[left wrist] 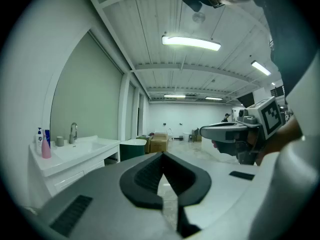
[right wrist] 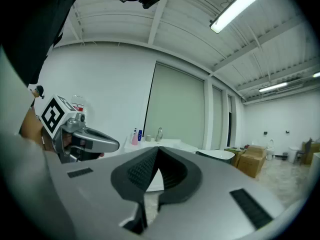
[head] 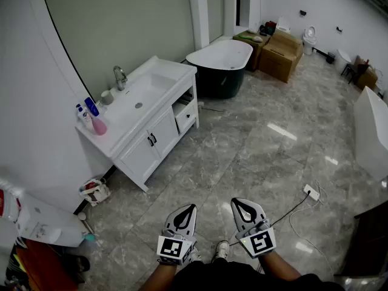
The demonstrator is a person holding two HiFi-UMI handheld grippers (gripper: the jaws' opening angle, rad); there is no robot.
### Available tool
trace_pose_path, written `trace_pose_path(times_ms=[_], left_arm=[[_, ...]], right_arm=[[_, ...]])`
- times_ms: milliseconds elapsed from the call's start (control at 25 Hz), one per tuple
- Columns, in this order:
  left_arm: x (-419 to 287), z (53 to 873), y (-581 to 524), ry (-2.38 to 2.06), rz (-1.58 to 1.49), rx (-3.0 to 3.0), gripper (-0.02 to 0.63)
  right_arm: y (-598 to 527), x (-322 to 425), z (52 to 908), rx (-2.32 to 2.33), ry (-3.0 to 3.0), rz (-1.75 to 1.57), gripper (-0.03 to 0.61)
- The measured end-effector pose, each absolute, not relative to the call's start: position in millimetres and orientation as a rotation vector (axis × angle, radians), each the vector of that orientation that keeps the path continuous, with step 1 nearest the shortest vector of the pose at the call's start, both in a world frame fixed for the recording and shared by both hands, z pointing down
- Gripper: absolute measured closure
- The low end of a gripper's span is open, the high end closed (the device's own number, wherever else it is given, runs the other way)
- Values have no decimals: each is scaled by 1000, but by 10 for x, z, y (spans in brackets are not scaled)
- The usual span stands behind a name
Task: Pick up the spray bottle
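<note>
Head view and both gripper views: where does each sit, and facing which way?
Head view: on the person's head, looking steeply down at the floor; vanity at left, bathtub beyond; left gripper, right gripper and forearms at bottom.
Left gripper view: on the left gripper, looking level along its shut jaws down the room; right gripper at right.
Right gripper view: on the right gripper, level along its shut jaws toward the vanity; left gripper at left.
Shared: all three show the vanity and bathtub.
</note>
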State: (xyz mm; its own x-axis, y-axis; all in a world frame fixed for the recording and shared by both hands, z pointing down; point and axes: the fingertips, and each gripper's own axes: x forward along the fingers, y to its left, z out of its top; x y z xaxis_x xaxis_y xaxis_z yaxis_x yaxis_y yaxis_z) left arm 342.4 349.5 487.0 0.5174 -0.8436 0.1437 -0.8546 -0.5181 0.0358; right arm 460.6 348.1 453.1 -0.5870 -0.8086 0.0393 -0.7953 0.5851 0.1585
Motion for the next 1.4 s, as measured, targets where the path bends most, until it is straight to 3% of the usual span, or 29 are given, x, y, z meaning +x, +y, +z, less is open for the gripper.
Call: trace_pose_path(times_ms=[600,1200,1400], left_arm=[[3082,4738,3563,-1520,140,2671,618],[2343,4729,3404,-1579,144,2698,618],[2144,4688,3319,-1598,133,2698,556]], right_arm=[[3504,4355,4347,1429,-2757,-186,580],[3350,3602,4319,1390,-2781,-227,580],[3321,3440,4296,1415,-2777,-228,580]])
